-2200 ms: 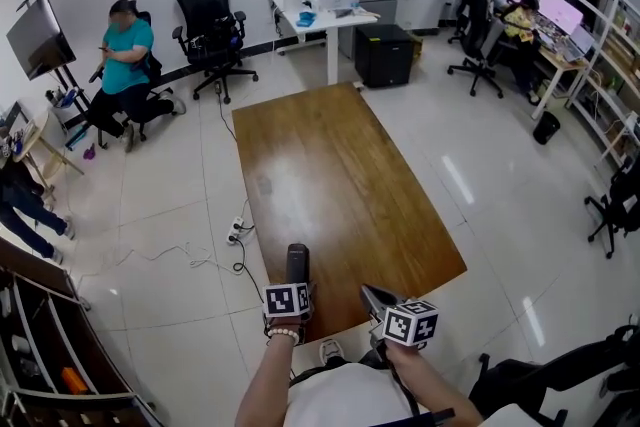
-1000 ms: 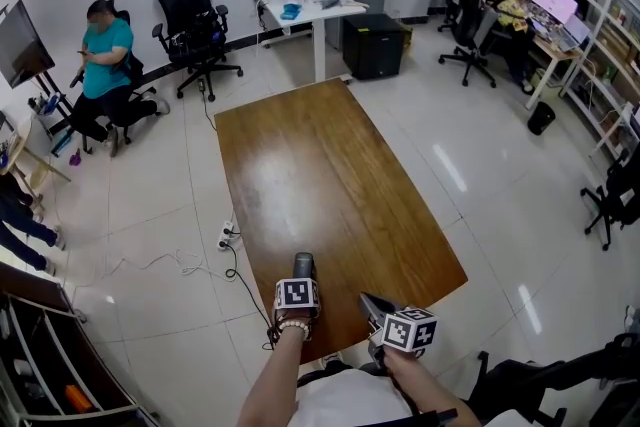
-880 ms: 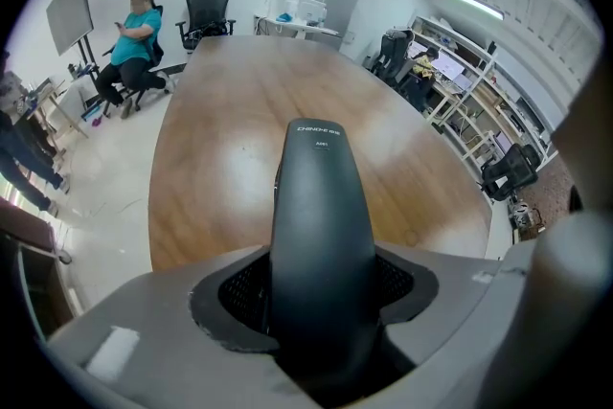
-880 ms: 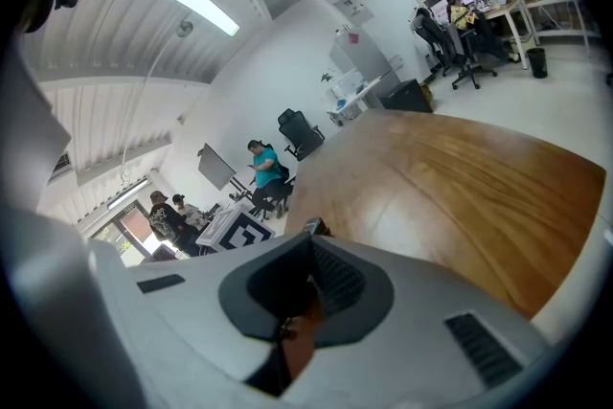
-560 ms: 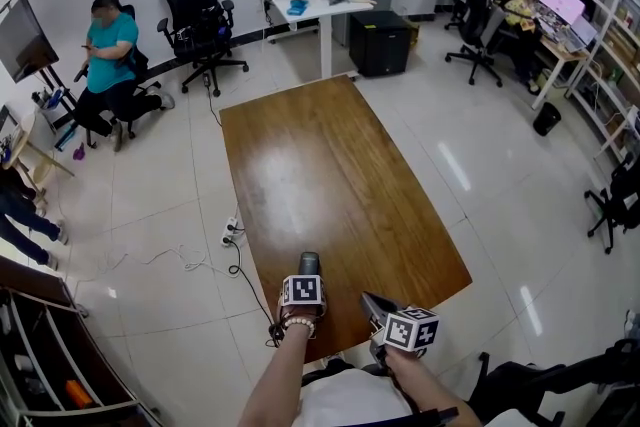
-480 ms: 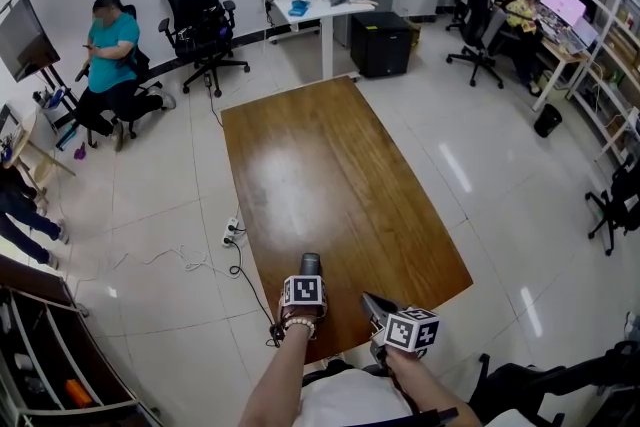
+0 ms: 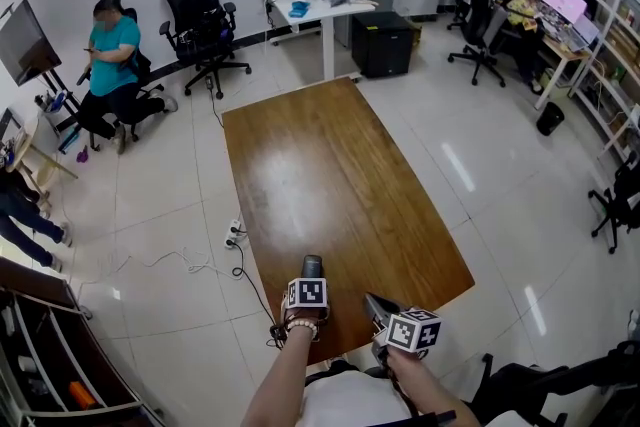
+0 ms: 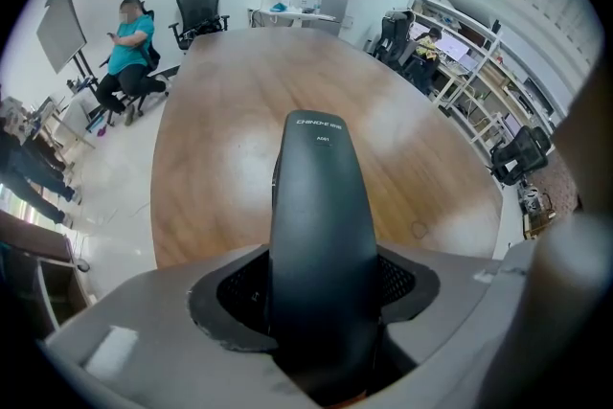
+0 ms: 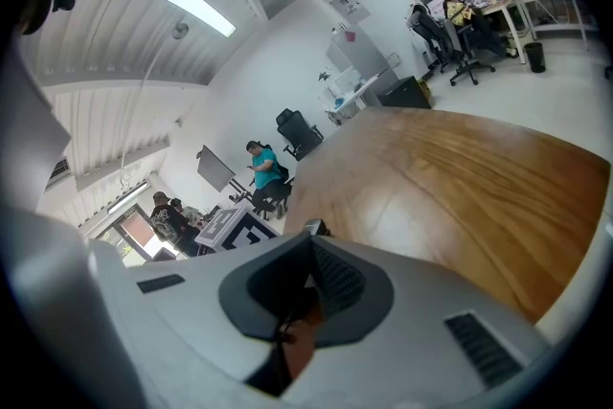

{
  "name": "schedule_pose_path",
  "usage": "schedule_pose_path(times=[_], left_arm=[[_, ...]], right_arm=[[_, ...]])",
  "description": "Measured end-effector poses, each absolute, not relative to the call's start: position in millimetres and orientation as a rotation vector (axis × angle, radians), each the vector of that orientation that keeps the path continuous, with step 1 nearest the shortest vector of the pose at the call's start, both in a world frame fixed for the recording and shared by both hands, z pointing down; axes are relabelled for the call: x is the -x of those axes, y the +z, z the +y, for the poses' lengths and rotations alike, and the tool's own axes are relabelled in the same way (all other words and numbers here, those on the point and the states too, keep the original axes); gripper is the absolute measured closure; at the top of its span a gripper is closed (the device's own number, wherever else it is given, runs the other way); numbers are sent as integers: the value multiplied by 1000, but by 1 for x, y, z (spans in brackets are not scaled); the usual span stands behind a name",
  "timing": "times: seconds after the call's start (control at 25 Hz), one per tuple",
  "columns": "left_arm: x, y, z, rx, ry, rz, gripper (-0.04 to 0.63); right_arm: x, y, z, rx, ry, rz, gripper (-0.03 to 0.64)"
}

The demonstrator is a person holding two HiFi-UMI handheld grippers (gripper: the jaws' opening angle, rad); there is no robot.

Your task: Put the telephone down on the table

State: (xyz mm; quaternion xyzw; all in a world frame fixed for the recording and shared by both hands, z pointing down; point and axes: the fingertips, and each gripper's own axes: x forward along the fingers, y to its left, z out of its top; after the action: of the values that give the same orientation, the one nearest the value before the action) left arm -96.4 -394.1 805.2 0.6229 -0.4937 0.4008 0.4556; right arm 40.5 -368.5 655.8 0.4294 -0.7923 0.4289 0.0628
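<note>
Noted nearest: left gripper (image 8: 321, 306), aimed steeply down, with fingers (image 8: 241, 294) closed partway on the lower end of the black telephone (image 8: 321, 206). Saw the handset's far end out over the near part of the wooden surface (image 7: 330, 165); could not tell whether touching the wood. Noted right gripper (image 9: 308, 254) just beside, to the right, with fingers pressed together on nothing, near the surface's near edge.

Judged the step in hand as lowering and release. Tip the handset toward flat, long side along the wood, before letting go. Expect a topple, clatter or slide on the glossy top if released from this steep angle. Lower until the full length rests, then ease the fingers wide and draw straight back without dragging. Pick a landing spot well inside the near edge; plenty of bare wood ahead. Hold the right gripper clear, ready to steady any rocking on the curved back.

Farther off, noted a floor cable (image 7: 200, 263), office chair (image 7: 205, 15), seated person (image 7: 112, 65) and white desk (image 7: 320, 10); judged none in the way.
</note>
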Motion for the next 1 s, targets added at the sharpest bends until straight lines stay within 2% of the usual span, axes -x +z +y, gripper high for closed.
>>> schedule_pose_path(times=[0.08,0.2,0.32,0.4,0.88,1.0], left_arm=[[97,809,-394,-1527,957,-1215,301],[99,812,-394,-1514,898,-1211,253],[100,805,-400,-1535,832,-1248,135],[107,799,-402,-1540,806,-1281,97],[126,734,-408,-1737,552,-1372,94],[129,713,-410,-1790,454,-1406,135]], right_arm=[[-41,655,-368,-1302,1302,-2399,615],[-40,654,-366,-1305,1306,-2403,615],[-41,653,-363,-1312,1299,-2401,615],[-43,655,-362,-1317,1296,-2399,615],[-60,647,-364,-1373,1273,-2408,615],[-63,644,-363,-1381,1267,-2411,615]])
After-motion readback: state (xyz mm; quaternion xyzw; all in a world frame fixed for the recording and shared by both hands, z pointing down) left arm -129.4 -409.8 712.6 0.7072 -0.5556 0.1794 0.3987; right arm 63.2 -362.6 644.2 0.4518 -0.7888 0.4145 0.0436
